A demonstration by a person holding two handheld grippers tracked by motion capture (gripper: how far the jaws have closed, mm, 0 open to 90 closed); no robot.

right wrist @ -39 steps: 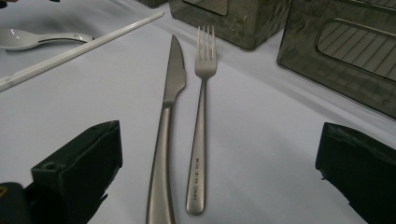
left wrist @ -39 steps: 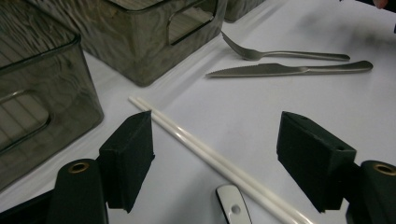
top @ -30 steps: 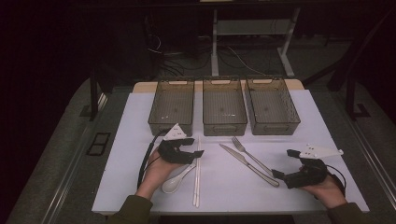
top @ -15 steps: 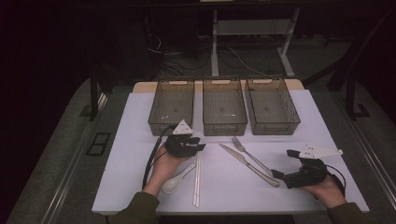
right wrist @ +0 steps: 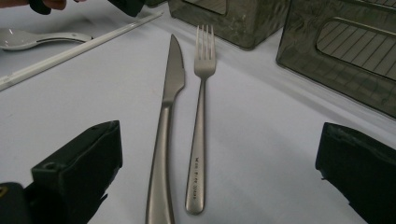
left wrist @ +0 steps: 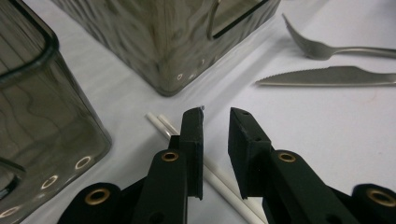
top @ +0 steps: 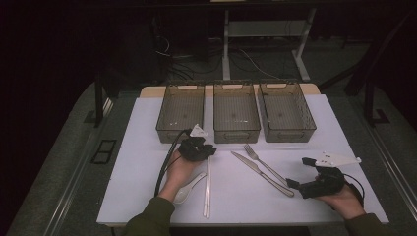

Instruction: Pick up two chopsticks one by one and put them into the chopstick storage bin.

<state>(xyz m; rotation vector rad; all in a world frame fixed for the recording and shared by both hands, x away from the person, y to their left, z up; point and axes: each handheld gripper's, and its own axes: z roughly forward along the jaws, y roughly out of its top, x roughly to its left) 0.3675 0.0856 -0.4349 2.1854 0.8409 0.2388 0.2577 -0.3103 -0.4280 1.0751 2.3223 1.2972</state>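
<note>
Two thin white chopsticks (left wrist: pixel 212 175) lie side by side beneath the left gripper (left wrist: pixel 215 116), jaws closing, narrowly apart.

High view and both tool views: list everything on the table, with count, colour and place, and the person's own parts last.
bins: three, smoky clear plastic, in a row at the table's far side.
chopsticks: one pair, white, lying near the left tool, their far ends under its jaws.
spoon: one, white, just left of the chopsticks.
knife: one, silver, mid-table.
fork: one, silver, beside the knife.
table: one, white top.
left tool: black, jaws narrowed, have just been closing over the chopsticks, no grip visible.
right tool: black, jaws wide, aimed at knife and fork.
</note>
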